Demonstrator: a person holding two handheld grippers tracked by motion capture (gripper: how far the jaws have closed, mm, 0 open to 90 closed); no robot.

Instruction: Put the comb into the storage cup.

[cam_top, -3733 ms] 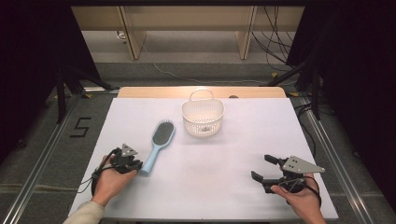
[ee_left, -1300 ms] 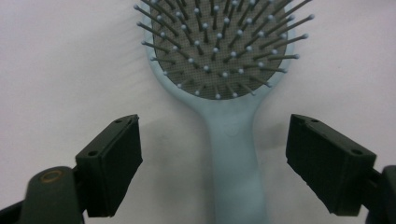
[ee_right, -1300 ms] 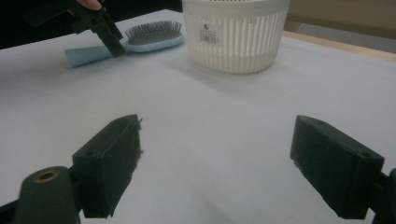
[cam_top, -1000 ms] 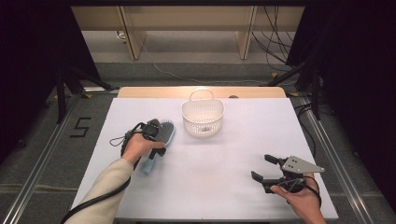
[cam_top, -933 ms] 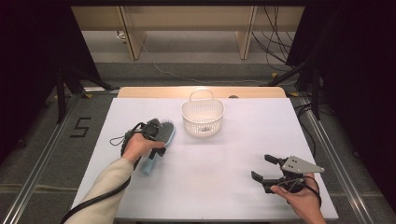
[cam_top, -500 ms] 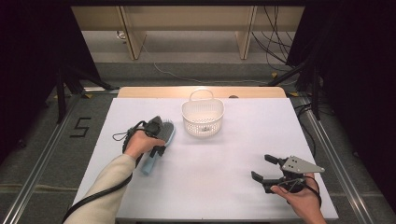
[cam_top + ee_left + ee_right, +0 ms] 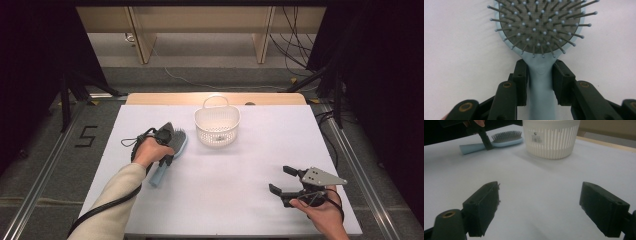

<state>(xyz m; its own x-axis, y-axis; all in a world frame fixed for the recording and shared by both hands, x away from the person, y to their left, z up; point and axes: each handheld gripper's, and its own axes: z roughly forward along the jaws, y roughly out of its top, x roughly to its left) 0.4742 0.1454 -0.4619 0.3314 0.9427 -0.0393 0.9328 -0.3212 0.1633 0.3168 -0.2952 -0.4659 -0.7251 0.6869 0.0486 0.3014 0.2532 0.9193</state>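
Left gripper [image 7: 539, 75] down over light blue hairbrush [image 7: 169, 150] in left half of table [image 7: 250, 210], brush lying flat, bristles up. Jaws have just been closing, now pinched on brush neck just below bristle head; earlier they hovered wide. Grasp looks made, lift likely next. White basket [image 7: 217, 126] near far edge, centre. Right gripper [image 7: 286, 181] near front right corner, jaws apart, nothing between

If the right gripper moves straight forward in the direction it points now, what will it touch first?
Probably the white basket. The right gripper, jaws open and empty, looks across the bare white table toward it. The blue hairbrush lies left of that line. Depth is hard to judge, so it might pass beside the basket.
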